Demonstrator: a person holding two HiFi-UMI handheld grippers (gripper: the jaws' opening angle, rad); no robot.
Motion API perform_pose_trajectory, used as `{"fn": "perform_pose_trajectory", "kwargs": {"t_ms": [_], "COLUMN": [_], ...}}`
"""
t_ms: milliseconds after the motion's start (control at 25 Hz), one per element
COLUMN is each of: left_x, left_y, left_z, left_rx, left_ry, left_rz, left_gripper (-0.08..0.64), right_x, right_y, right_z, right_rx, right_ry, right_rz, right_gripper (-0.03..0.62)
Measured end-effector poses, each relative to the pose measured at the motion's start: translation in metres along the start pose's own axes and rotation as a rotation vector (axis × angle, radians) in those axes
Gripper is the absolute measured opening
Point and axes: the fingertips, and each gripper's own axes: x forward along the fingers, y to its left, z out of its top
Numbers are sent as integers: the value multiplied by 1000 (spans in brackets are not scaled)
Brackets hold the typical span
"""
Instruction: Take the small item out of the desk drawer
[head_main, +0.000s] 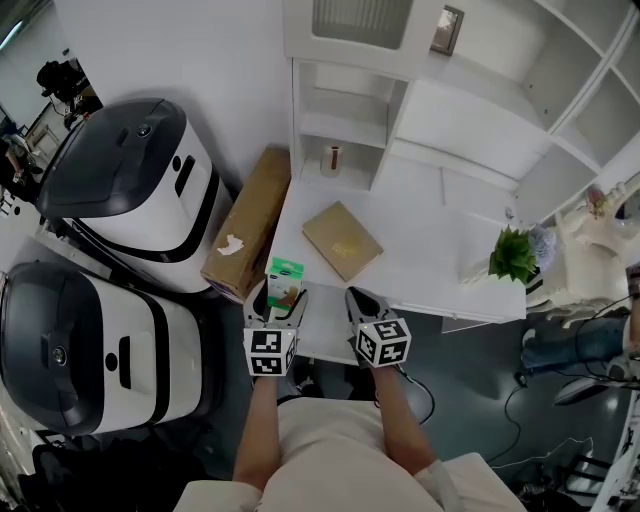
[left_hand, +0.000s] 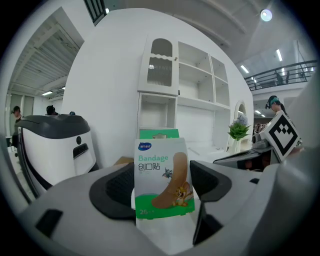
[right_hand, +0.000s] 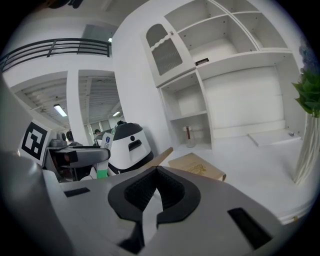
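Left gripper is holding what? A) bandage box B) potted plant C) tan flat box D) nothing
A: in the left gripper view the green-and-white bandage box stands upright, gripped between the jaws of the left gripper.

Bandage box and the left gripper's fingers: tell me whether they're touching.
Touching. The left gripper view shows the bandage box upright between both fingers, each pressed against one side edge.
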Motion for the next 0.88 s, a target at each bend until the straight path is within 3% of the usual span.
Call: {"fn": "perform_pose_trajectory", "kwargs": {"t_ms": [880], "left_x": [1], "left_y": [-4], "left_z": [-16], "left_rx": [7], "left_ry": [27], "left_rz": [-19], "left_gripper": [360], "right_x": [-1], "right_y": [-2], "right_z": [-11], "right_rx": [-19], "right_ry": [-3], "right_rz": [-9], "right_gripper": [25]}}
